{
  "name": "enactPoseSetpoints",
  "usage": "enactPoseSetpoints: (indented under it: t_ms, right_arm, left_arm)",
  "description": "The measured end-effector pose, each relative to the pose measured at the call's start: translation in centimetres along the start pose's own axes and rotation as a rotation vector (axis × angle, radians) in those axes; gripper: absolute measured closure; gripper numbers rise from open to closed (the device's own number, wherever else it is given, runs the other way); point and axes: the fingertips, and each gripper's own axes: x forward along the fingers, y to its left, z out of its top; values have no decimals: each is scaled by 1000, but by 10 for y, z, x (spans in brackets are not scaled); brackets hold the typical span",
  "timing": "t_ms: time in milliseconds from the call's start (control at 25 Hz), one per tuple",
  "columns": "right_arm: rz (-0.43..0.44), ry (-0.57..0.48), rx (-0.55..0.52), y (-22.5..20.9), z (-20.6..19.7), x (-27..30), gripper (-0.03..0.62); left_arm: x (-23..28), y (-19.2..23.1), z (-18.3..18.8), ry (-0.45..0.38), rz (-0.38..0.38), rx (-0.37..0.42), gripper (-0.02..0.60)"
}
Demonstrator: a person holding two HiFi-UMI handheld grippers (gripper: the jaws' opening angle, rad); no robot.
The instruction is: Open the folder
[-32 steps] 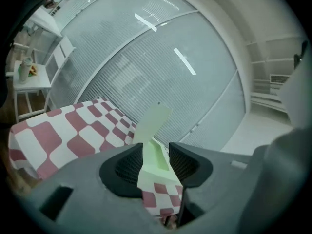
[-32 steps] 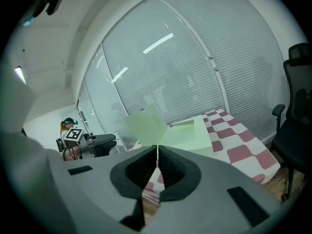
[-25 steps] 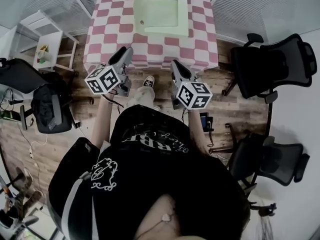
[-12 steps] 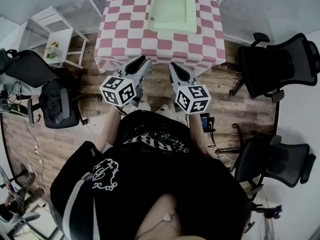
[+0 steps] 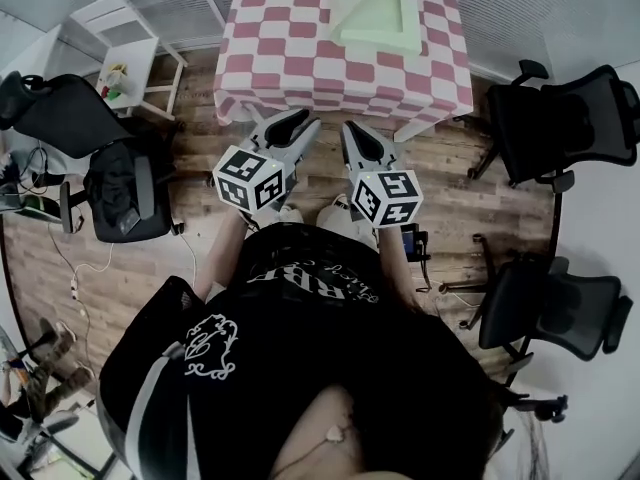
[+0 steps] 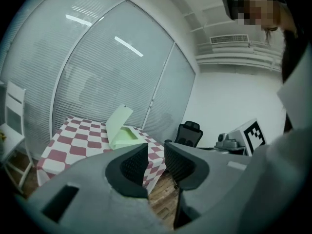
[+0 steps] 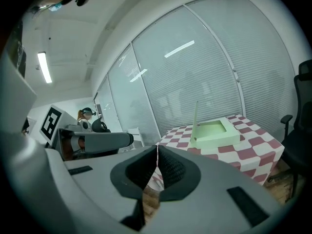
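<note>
folder open on the table, grippers off it

the green folder [image 5: 378, 13] lies by the far edge of the checked table [image 5: 300, 58], toward its right corner, its lid [image 6: 120, 120] standing up. both grippers hang short of the near edge, over the wooden floor [image 5: 440, 158]. the left gripper [image 5: 298, 124] has just been closing its jaws; they stand slightly apart, nothing between them. the right gripper [image 5: 352, 134] is pressed shut, empty.

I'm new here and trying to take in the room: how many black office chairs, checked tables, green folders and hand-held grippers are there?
Black office chairs: 4
Checked table: 1
Green folder: 1
Grippers: 2 (left gripper, jaws just been closing with nothing between them; right gripper)
Total: 8
</note>
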Motion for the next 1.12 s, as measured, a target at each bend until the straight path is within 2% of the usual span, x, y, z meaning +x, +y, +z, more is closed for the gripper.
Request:
enactPoseSetpoints:
  t_ms: [240, 560, 1120]
  right_arm:
    - [-43, 11, -39, 47, -16, -6, 583]
    - [-89, 21, -83, 80, -34, -18, 582]
    - [-88, 18, -108, 104, -41, -19, 583]
  left_arm:
    - [-42, -4, -10, 24, -50, 38, 466]
    - [-72, -14, -23, 39, -109, 53, 466]
    - [-95, -11, -29, 50, -114, 64, 466]
